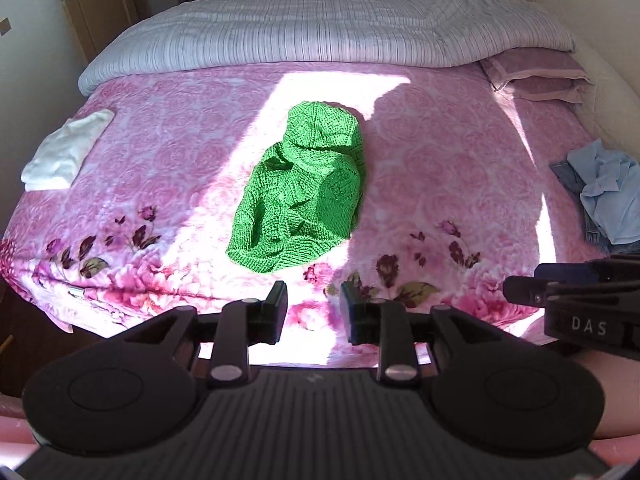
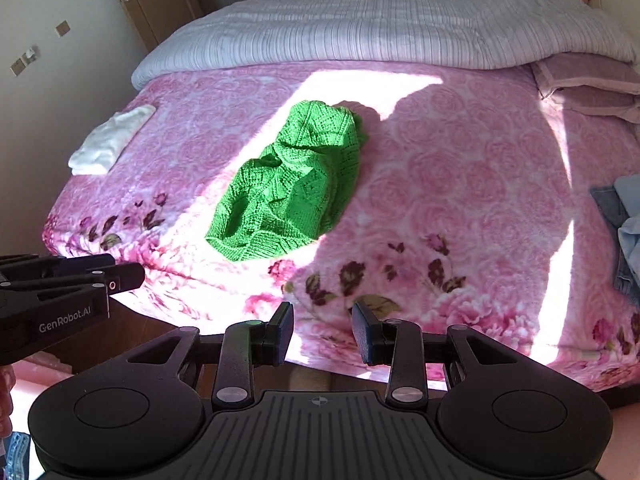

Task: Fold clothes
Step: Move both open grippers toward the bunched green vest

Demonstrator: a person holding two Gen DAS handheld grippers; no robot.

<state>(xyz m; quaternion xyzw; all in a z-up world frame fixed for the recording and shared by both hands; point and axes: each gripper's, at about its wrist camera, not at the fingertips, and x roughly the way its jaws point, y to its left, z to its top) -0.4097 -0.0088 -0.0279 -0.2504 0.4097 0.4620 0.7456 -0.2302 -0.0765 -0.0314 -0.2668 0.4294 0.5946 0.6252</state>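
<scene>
Left wrist view cuts off the blue clothes pile (image 1: 608, 196) at the bed's right edge. Both grippers — left gripper (image 1: 313, 310), right gripper (image 2: 322, 330) — hover spread apart and empty over the near edge of the pink blanket (image 1: 440, 168). Farther in, mid-bed, lies the crumpled green sweater (image 1: 304, 188); a folded white garment (image 1: 66, 150) sits near the left edge.

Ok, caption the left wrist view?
Open left tool faces crumpled green knit sweater on pink floral blanket.

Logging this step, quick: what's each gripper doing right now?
Left gripper: open, holding nothing.
Right gripper: open, holding nothing.
</scene>
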